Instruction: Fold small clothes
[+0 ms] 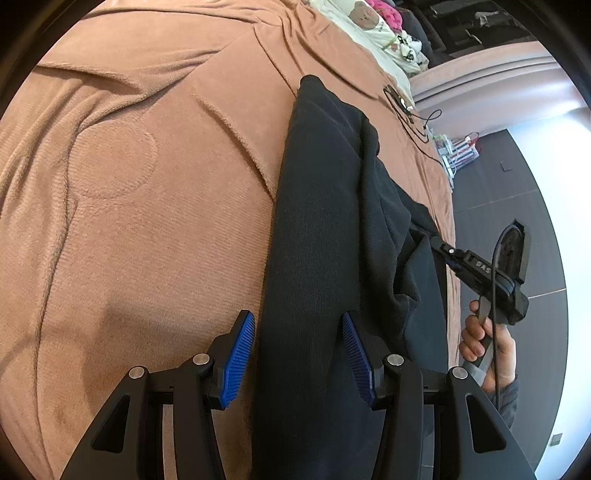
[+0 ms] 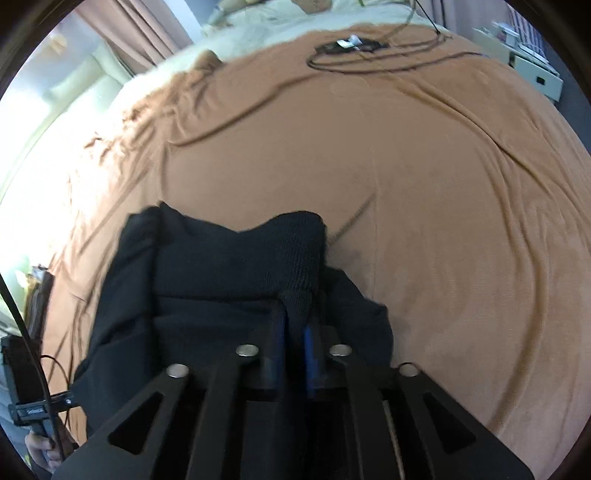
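black knit garment (image 1: 325,221) is lying stretched out on the terracotta blanket (image 1: 147,184) covering the bed, running lengthwise away from the left gripper (image 1: 298,339), partly folded along its length. left gripper is hovering over the near end of the garment with its blue ribbed pads (image 1: 240,362) spread wide apart, one on each side of the dark strip, gripping nothing. right gripper (image 2: 295,332) is pinching a bunched fold of the same garment (image 2: 236,266), fingers pressed together on the knit cloth, lifting that edge a bit off the blanket (image 2: 443,184); right wrist view is motion-blurred. from the left wrist view the right gripper (image 1: 437,243) is showing at the garment's side edge, near the bed edge, with the person's hand (image 1: 487,350) wrapping its handle. beyond the garment's far end, a small black device with thin cables (image 2: 347,46) is sitting on the blanket. cream bedding with a bear print (image 1: 369,22) is lying past that.
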The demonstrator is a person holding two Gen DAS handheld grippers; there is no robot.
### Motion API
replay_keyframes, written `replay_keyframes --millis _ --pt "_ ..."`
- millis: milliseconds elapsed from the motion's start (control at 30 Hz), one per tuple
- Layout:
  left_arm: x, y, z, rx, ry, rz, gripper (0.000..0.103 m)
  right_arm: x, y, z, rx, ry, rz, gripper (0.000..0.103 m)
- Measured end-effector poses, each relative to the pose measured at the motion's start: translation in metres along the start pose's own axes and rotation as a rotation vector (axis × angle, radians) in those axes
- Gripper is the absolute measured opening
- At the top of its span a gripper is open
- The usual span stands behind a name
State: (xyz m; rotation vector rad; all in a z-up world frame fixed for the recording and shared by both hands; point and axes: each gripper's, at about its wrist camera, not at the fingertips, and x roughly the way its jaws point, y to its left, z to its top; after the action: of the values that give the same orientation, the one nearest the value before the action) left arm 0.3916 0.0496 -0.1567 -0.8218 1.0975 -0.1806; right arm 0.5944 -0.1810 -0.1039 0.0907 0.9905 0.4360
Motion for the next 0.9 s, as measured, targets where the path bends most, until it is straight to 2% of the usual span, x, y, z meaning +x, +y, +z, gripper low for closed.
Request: replay_keyframes --millis 33,67,100,233,433,733,900 --pt "0.0 -0.001 0.001 -0.001 0.0 0.0 0.051 -0.004 0.003 0.0 -0.005 -0.011 -0.024 0.035" --pt "-0.001 -0.001 0.001 -0.002 -0.001 0.0 0.051 -0.011 0.006 -0.001 -0.015 -0.033 -0.039 0.057" --pt "-0.002 -0.001 0.001 -0.003 -0.003 -0.002 0.051 -0.021 0.011 -0.004 -0.028 -0.058 -0.039 0.07" --pt "-0.006 0.001 0.0 -0.017 -0.016 -0.02 0.051 -0.049 0.04 -0.02 -0.122 -0.098 -0.013 0.07" --pt "-0.011 0.003 -0.006 -0.02 -0.021 -0.038 0.051 -0.076 0.074 -0.053 -0.271 -0.099 0.054 0.07" --pt "-0.016 0.005 -0.011 -0.028 -0.033 -0.055 0.051 -0.091 0.114 -0.096 -0.451 -0.064 0.105 0.07" --pt "-0.02 0.01 -0.014 -0.041 -0.044 -0.071 0.051 -0.092 0.134 -0.105 -0.544 -0.038 0.114 0.07"
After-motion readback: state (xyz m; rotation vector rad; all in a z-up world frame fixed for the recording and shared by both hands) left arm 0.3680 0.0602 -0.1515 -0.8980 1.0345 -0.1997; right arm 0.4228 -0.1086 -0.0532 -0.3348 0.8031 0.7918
